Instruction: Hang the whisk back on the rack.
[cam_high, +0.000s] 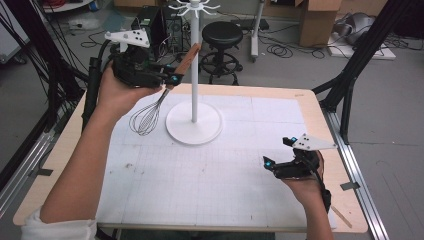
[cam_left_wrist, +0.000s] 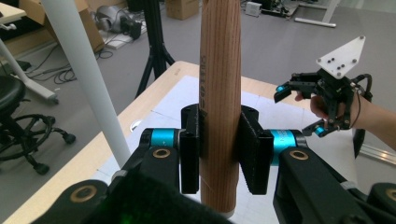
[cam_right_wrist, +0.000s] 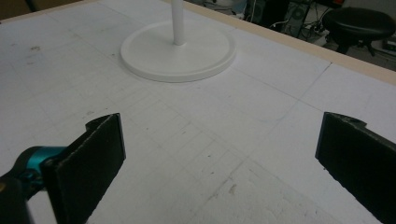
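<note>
Left gripper (cam_left_wrist: 219, 149) clamping whisk (cam_high: 150, 112) by its wooden handle, print unreadable, stand (cam_high: 194, 120) at 3 o'clock, right gripper (cam_high: 282, 152) gaping wide.

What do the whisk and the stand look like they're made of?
Whisk: thin shiny wire loops, likely steel; its handle shows brown wood grain, matte. Stand: smooth, uniform white pole and round base, probably painted metal or plastic; can't tell which.

Grey floor all around my desk (cam_high: 60, 150), cables (cam_high: 285, 50) snaking across it. A black round stool (cam_high: 222, 35) sits just beyond the far edge, cardboard boxes (cam_high: 317, 20) behind it, black frame legs (cam_high: 357, 55) slanting down on my right.
</note>
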